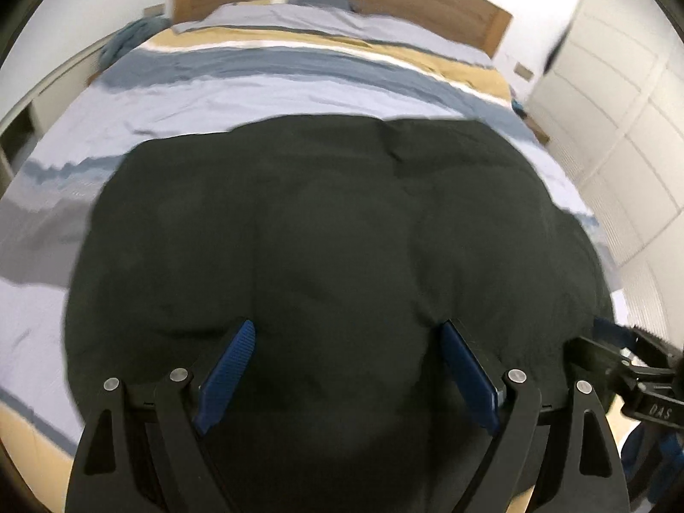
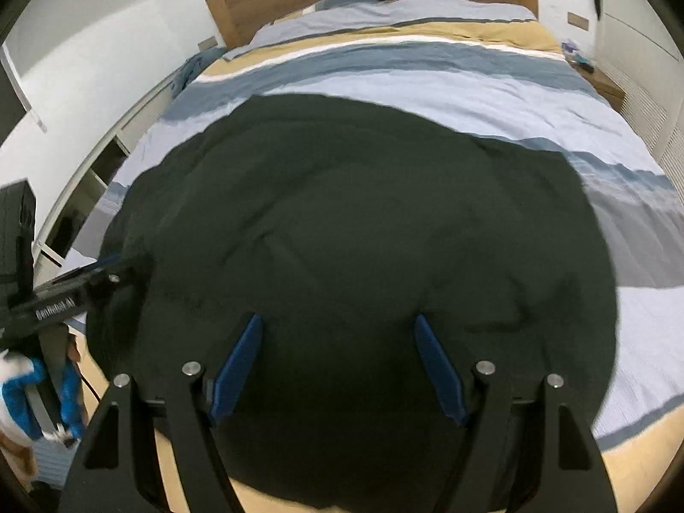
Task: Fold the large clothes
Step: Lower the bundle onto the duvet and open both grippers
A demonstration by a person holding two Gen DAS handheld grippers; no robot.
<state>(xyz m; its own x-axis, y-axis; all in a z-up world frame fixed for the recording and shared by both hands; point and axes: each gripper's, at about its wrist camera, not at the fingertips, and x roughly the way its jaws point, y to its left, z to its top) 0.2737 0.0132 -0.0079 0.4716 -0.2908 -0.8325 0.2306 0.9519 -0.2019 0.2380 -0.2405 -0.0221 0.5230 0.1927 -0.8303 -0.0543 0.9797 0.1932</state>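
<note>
The striped bed (image 1: pixel 213 102) bore a dark garment (image 1: pixel 333 231). Left gripper (image 1: pixel 346 329) and right gripper (image 2: pixel 337 320) stood apart, empty. Careless regrasping risked bunching the cloth.

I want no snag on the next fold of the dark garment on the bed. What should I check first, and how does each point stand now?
1. Large dark green-black fabric garment lies spread on the striped blue, white and tan bedcover: ok.
2. Left gripper open, nothing between its blue pads: ok.
3. Right gripper open, nothing held: ok.
4. Garment's far edge in view: ok.
5. Near hem in view: not ok, hidden under both grippers.
6. Surface smooth: cannot tell, the pictures are blurred.
</note>
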